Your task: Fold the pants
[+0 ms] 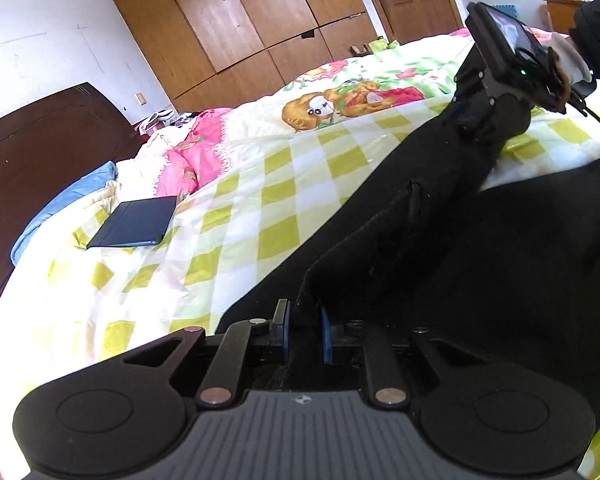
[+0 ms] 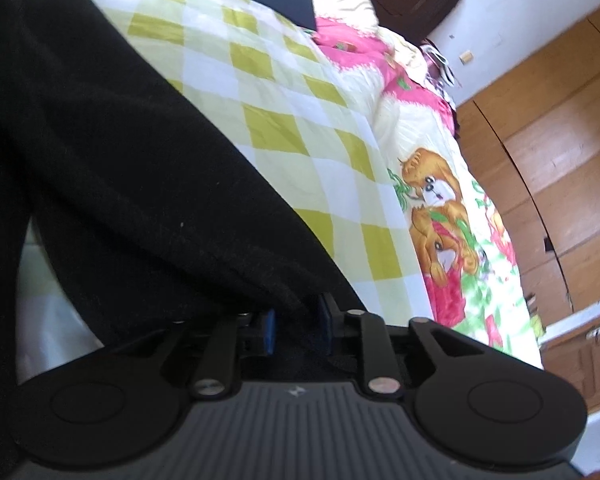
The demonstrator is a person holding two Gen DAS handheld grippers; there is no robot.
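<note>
Black pants (image 1: 440,248) stretch across a bed covered by a green-and-white checked quilt (image 1: 240,216), held at two ends by hand-held grippers. Left gripper (image 1: 305,332) is clamped on a raised fold of the dark fabric, its blue pads (image 1: 325,334) pressing the cloth from both sides. Right gripper (image 2: 296,326), seen from the left wrist farther along the pants, likewise pinches the fabric. Nearby on the quilt lies a dark blue tablet case (image 1: 134,222), beside pink bedding (image 1: 192,160).
</note>
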